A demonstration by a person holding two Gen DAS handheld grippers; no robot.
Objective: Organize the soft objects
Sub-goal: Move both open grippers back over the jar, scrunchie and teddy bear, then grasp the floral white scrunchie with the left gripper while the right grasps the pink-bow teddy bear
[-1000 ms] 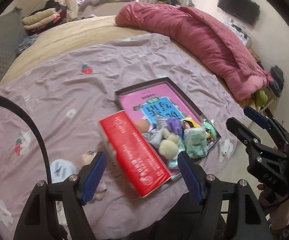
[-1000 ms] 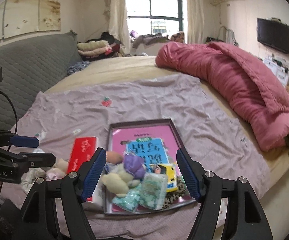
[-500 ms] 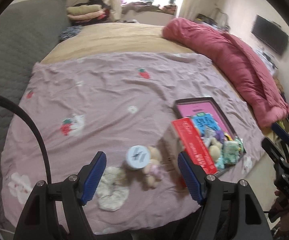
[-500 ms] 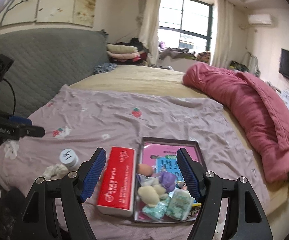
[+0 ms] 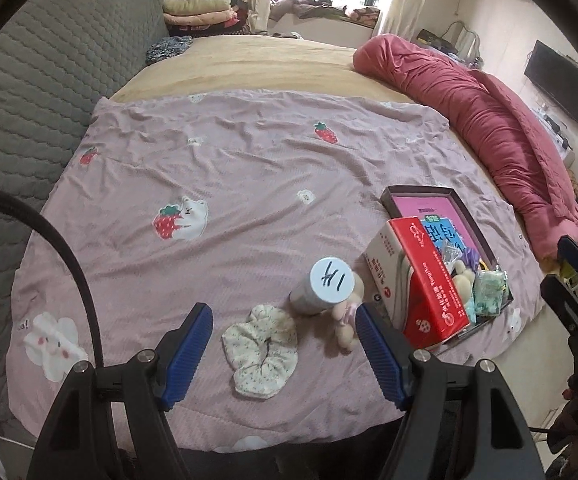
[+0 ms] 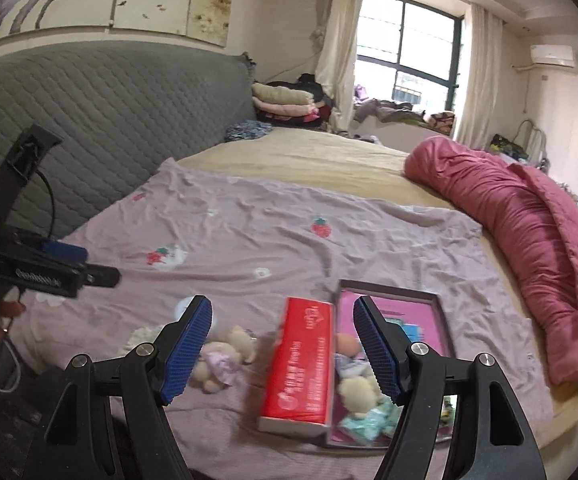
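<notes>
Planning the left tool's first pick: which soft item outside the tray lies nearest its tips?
The cream floral scrunchie, flat on the bedspread between the open left tool fingers; the small plush bear lies beside the right finger.

Bed (image 5: pixel 257 56): mauve sheet (image 5: pixel 249 184) carrying scrunchie (image 5: pixel 260 350), canister (image 5: pixel 323 286), plush (image 5: pixel 347 320), red box (image 5: pixel 421 276), tray (image 5: pixel 473 216).
</notes>
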